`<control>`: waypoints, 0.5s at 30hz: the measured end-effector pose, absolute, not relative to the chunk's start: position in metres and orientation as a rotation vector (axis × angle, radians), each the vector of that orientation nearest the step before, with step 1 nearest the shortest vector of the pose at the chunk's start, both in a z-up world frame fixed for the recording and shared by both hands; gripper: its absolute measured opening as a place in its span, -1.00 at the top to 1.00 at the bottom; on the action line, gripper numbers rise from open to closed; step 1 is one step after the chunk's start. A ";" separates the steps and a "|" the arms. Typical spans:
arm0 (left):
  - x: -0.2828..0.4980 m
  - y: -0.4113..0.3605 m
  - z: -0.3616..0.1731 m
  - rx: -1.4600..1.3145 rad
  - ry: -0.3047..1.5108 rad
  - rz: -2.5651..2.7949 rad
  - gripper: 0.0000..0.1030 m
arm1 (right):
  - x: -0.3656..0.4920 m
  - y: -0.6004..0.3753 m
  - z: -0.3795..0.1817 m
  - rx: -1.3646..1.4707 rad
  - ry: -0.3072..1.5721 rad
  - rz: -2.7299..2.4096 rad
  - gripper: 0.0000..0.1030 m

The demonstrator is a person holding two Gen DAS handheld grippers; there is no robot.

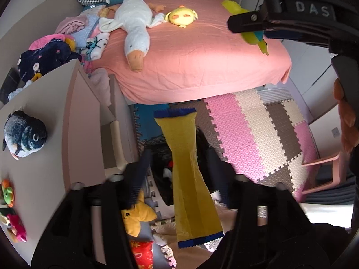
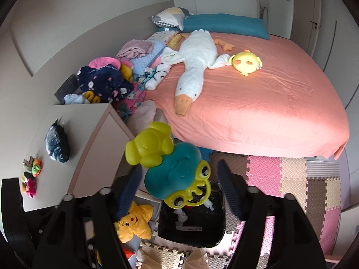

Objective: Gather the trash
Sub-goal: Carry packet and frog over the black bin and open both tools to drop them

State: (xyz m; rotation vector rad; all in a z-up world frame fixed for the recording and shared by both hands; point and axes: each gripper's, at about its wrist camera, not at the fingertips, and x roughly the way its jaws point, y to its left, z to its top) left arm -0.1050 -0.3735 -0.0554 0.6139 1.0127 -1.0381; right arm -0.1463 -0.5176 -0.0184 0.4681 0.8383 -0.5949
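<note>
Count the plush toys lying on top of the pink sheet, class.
2: a white goose stretched head-down across the pink sheet, and a yellow chick beside its wing. Others may hide in the clothes pile.
</note>
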 end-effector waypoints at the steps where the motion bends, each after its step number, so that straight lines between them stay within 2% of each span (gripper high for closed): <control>1: -0.102 -0.371 -0.054 0.603 0.996 -1.012 -0.87 | -0.148 -0.521 -0.016 0.462 0.829 -0.634 -0.74; 15: -0.089 -0.357 -0.047 0.579 1.004 -0.991 -0.87 | -0.151 -0.522 -0.007 0.486 0.791 -0.638 -0.74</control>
